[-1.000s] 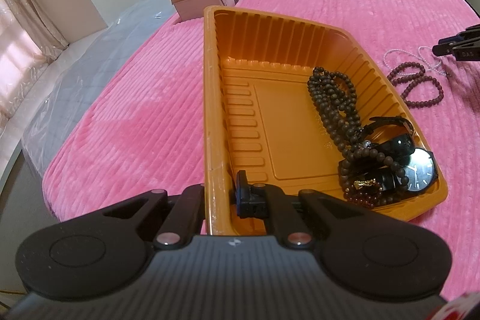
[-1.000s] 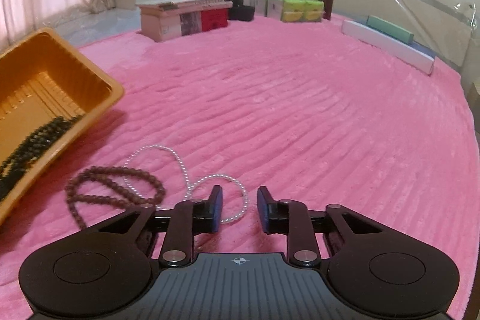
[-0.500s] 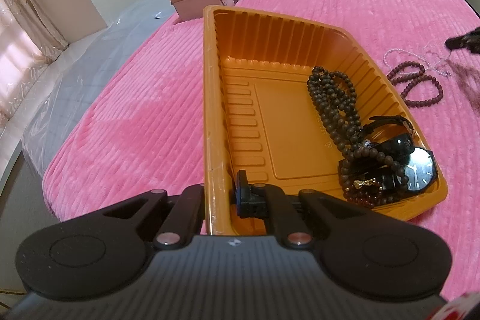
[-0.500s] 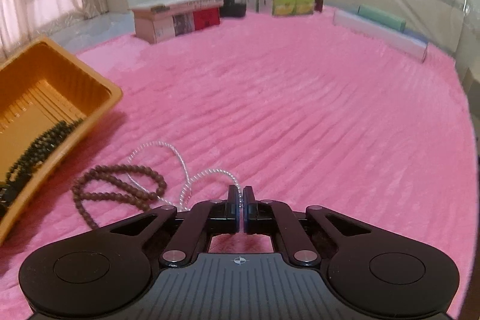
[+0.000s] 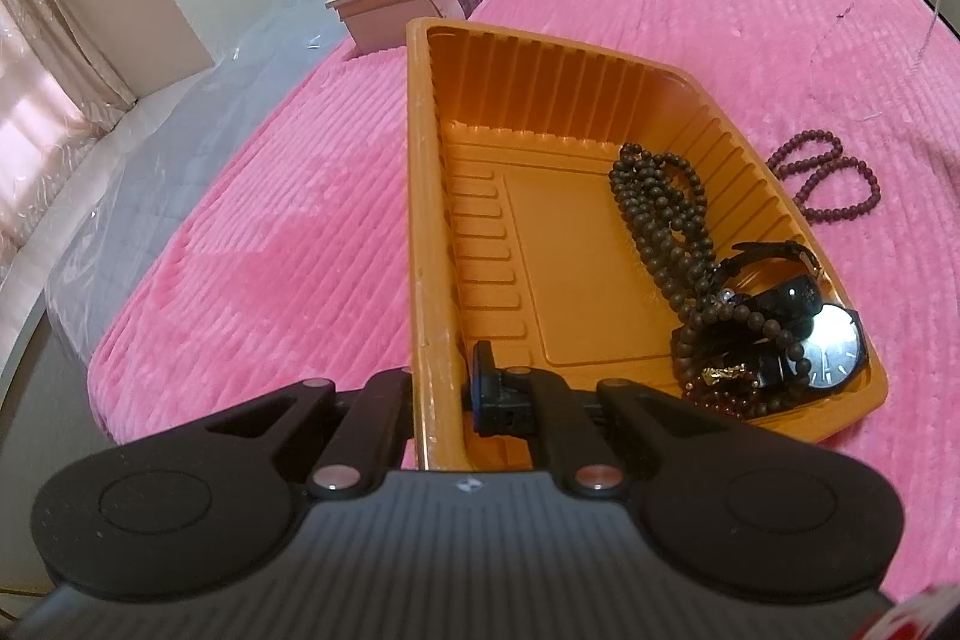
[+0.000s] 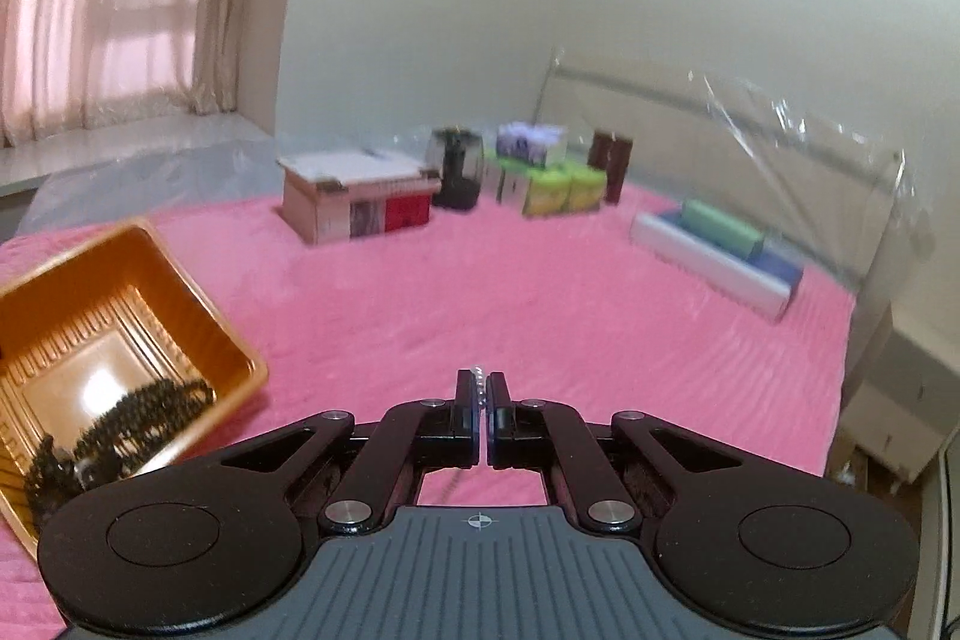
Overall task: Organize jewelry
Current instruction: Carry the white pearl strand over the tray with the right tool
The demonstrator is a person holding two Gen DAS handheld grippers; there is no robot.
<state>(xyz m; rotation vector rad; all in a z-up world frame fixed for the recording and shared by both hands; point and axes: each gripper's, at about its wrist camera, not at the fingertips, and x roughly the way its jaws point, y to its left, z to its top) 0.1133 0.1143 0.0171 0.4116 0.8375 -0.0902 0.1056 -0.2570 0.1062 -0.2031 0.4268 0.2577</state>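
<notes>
Our right gripper (image 6: 482, 391) has pinched the pearl necklace (image 6: 479, 381) and lifted it; left gripper (image 5: 441, 385) still clamps the tray (image 5: 427, 232) wall.

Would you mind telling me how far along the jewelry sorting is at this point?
Done: the dark bead strand, a wristwatch and a beaded bracelet already lie in the orange tray, whose wall the left gripper clamps. In hand: the right gripper is shut on the pearl necklace, lifted off the bed. Left: the reddish bead strand beside the tray.
</notes>
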